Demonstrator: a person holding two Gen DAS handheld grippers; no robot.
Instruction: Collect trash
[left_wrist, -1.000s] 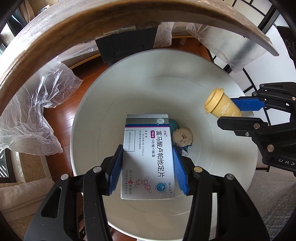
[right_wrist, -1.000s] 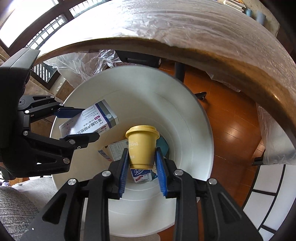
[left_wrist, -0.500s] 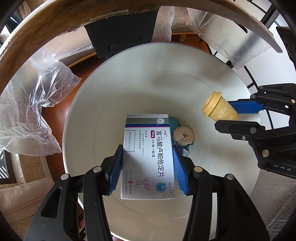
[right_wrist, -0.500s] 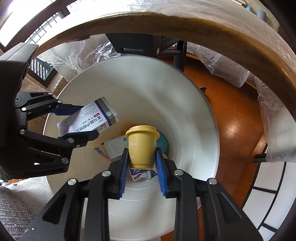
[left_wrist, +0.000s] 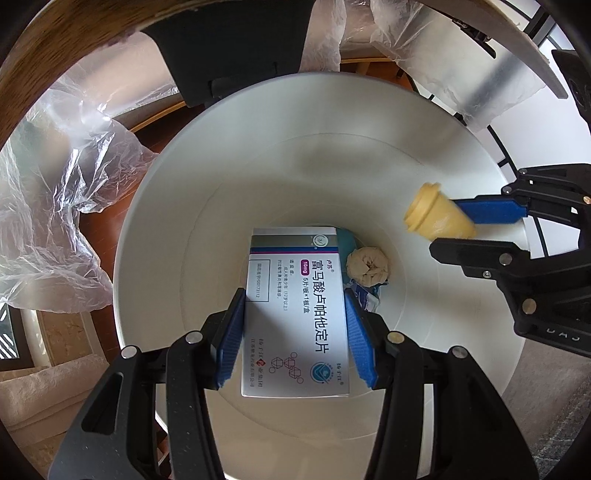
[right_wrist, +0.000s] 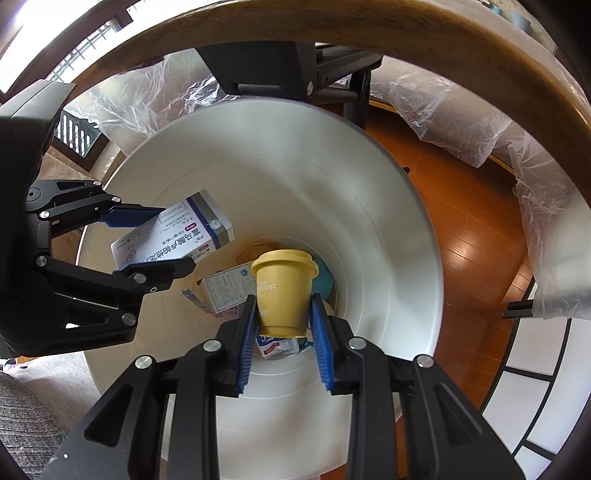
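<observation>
Two grippers, left (left_wrist: 295, 328) and right (right_wrist: 283, 330), hang over the bin (left_wrist: 236, 133), jaws just opening to drop box (left_wrist: 295, 314) and cup (right_wrist: 284, 291); wad (left_wrist: 368, 266) at three o'clock.

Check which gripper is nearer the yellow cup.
Right. The yellow cup sits between the right gripper's jaws, which have just been opening. The left gripper is off to its side, jaws also just opening, medicine box between them.

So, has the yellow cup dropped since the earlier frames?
No. The yellow cup sits between the pads of the right gripper as before; its jaws have just been opening around it.
</observation>
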